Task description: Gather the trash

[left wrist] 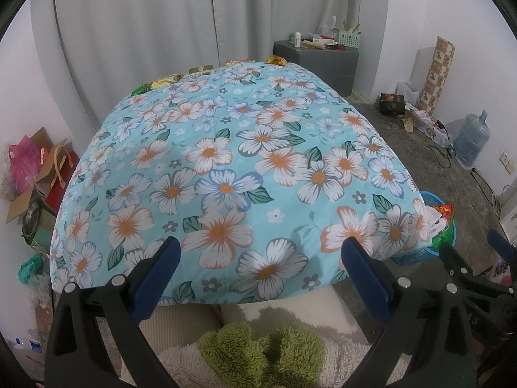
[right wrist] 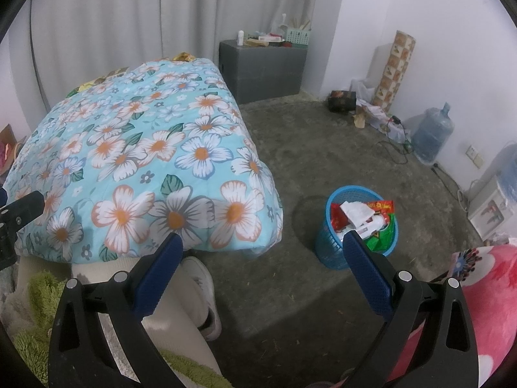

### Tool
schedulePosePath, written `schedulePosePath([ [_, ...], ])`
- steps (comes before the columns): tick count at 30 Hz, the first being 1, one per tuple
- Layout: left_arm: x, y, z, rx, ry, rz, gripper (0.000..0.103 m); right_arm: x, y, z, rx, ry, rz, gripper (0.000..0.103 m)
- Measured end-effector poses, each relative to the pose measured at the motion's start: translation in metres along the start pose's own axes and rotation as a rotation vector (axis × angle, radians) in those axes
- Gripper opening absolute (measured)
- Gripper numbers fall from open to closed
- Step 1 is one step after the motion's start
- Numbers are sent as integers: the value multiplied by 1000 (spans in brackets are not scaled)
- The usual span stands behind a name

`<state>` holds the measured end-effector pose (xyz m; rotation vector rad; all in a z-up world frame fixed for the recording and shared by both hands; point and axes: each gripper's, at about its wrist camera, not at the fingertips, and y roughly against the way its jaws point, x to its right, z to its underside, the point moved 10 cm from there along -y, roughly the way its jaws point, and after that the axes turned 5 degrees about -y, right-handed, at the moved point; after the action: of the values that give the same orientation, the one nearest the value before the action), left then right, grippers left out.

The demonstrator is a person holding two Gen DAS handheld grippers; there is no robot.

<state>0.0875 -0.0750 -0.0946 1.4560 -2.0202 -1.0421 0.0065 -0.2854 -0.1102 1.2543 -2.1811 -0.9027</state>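
Floral quilt (left wrist: pixel 232 161) hides what look like wrappers (left wrist: pixel 278 60); basket (right wrist: pixel 332 252) stands beside.

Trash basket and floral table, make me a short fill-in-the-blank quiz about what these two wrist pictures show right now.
1. The trash basket standing on the floor is ____ in colour.
2. The remaining wrappers lie along the ____ edge of the floral cloth.
3. The left gripper and the right gripper both have their jaws ____, holding nothing.
4. Seen from the right wrist, the basket stands to the ____ of the covered table.

Missing words: blue; far; open; right
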Motion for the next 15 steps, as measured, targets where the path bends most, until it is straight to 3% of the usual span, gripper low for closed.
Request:
schedulePosePath([
  [15, 0, 0, 0, -2, -2, -1, 97, -3, 1, 1, -2, -1, -2, 95],
])
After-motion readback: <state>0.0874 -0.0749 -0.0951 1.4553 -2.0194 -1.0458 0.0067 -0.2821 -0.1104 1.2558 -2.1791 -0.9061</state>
